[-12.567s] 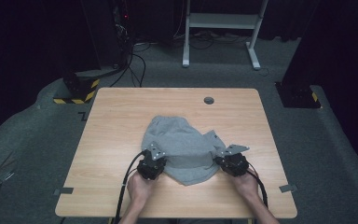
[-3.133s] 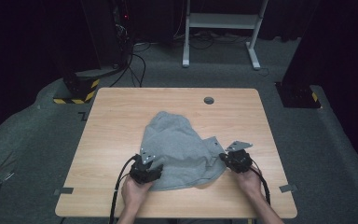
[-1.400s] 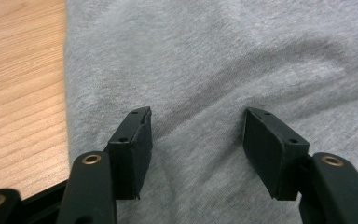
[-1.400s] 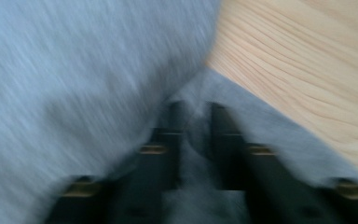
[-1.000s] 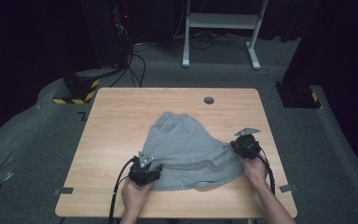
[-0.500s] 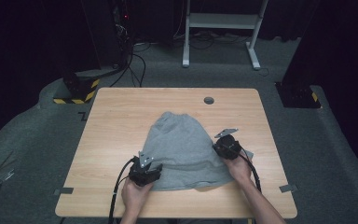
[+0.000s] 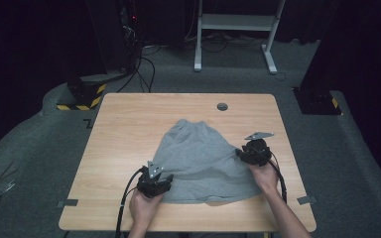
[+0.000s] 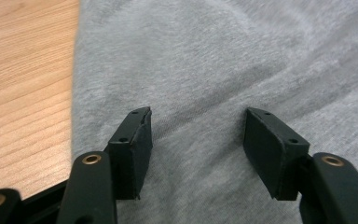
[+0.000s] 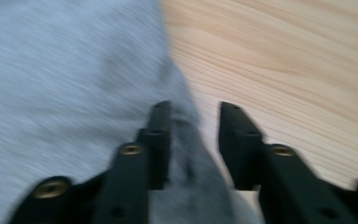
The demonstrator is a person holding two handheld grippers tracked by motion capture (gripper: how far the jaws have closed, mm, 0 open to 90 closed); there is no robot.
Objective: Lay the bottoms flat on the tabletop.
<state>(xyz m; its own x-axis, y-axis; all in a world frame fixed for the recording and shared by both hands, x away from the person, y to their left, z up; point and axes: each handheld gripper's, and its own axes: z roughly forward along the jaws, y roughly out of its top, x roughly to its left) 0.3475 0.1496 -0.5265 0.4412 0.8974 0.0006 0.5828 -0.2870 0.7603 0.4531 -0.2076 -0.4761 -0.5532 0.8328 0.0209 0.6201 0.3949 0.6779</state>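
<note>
Grey cloth (image 7: 202, 161) spread flat on wooden table (image 7: 129, 124), roughly centred, wider toward the near edge, narrow end pointing at a small dark round cap (image 7: 222, 106) set in the far part of the tabletop.

Left gripper (image 7: 155, 184) at the near left corner of the cloth, held in the left hand (image 7: 144, 208). Jaws standing well apart in the left gripper view, both pads (image 8: 133, 140) low over grey fabric (image 8: 214, 70), nothing pinched between them; bare wood (image 8: 23, 70) just left of the cloth edge. Whether the tips press on the fabric: cannot tell.

Right gripper (image 7: 250, 151) at the right edge of the cloth, held in the right hand (image 7: 265, 173), grey three-cornered plate (image 7: 259, 135) on top. Right gripper view blurred. Jaws just been opening, now parted by a narrow gap; cloth edge (image 9: 186, 130) running up between and under them, not clamped. One pad (image 9: 161, 140) over fabric, the other over bare wood (image 9: 284, 70).

Cables (image 7: 124, 203) trailing from both grippers toward the near table edge. Two strips of tape (image 7: 67, 203) near the front corners of the table. Dark carpet (image 7: 30, 148) all round, white stand (image 7: 235, 22) behind.
</note>
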